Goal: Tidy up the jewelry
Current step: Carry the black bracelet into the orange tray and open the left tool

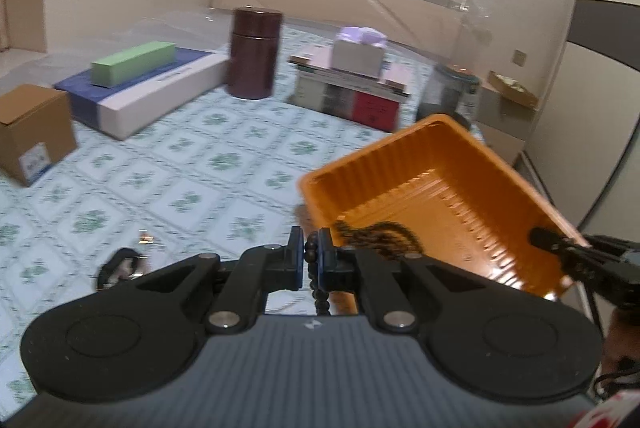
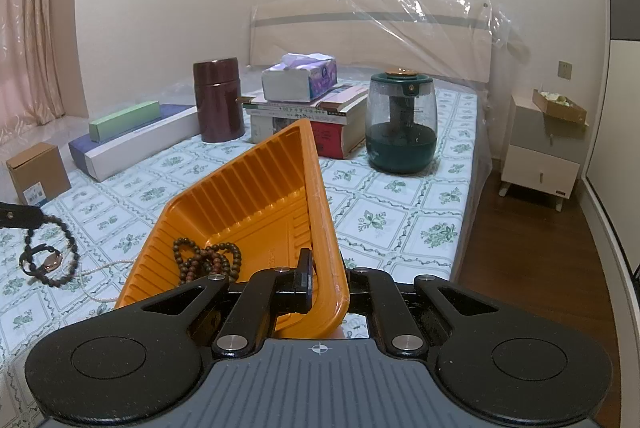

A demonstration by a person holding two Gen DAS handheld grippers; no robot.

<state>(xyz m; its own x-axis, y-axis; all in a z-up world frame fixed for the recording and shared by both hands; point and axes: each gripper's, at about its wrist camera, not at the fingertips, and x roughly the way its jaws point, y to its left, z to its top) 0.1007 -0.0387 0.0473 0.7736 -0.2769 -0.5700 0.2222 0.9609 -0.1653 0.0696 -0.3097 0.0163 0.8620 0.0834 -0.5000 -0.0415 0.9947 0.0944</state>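
My right gripper (image 2: 326, 288) is shut on the rim of an orange plastic tray (image 2: 256, 203) and holds it tilted above the bed. A brown bead necklace (image 2: 208, 262) lies coiled in the tray's low corner. My left gripper (image 1: 311, 260) is shut on a dark bead strand (image 1: 316, 284) that hangs between its fingers, just left of the tray (image 1: 432, 195). In the right wrist view that dark bead loop (image 2: 52, 248) hangs from the left gripper's finger at the far left. A thin pearl strand (image 2: 100, 280) and a small watch-like piece (image 1: 120, 266) lie on the bedsheet.
At the back of the bed stand a maroon canister (image 2: 218, 99), a stack of books with a tissue box (image 2: 300, 79), a green humidifier (image 2: 402, 123), a long blue-white box with a green box (image 2: 128, 131) and a cardboard box (image 2: 38, 167). A nightstand (image 2: 544, 155) stands at the right.
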